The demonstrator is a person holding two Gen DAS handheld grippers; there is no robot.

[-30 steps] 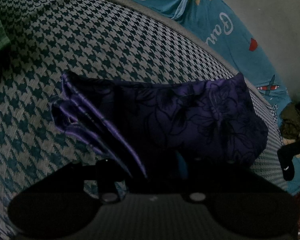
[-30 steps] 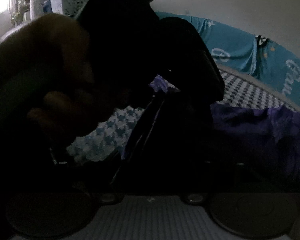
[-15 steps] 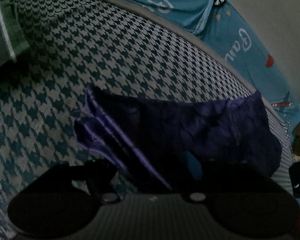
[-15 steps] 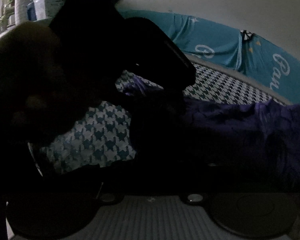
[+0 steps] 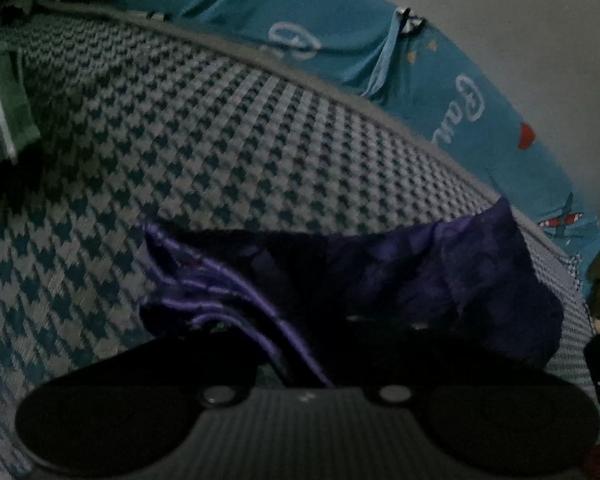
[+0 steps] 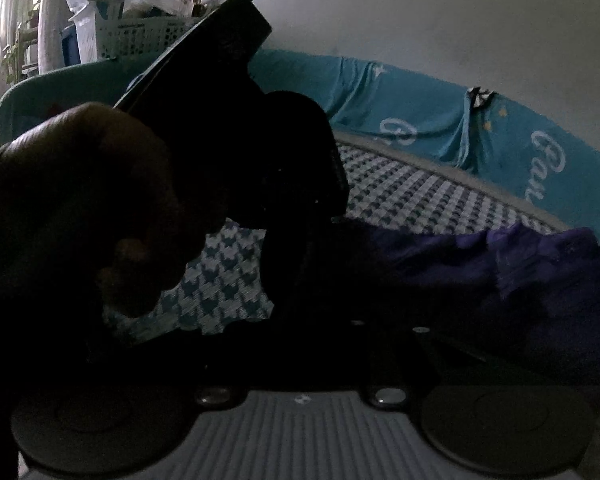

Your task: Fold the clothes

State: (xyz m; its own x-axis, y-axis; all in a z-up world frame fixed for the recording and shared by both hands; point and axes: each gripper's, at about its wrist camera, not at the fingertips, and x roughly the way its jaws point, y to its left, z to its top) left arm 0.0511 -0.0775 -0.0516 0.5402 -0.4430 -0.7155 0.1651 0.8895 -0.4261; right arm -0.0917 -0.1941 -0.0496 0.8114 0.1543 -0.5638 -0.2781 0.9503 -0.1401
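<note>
Frankly, the likeliest slip is at the near hem of the folded dark purple satin garment with a floral print (image 5: 420,280), which lies on the bed's teal-and-grey houndstooth cover (image 5: 220,140). The left claw (image 5: 312,344) has just closed down to its narrowest on the layered, shiny-edged end (image 5: 220,300), and so thin a bite on slick cloth could catch only the top layers, so the stack might fan open if lifted. The right claw (image 6: 384,320) has narrowed too, with purple cloth at its dark tips, though I cannot tell whether the pads press it. The hand (image 6: 88,208) holding the left tool crowds that view. The garment's long axis runs left to right across both views, stacked hems at the left, rounded fold at the right.
</note>
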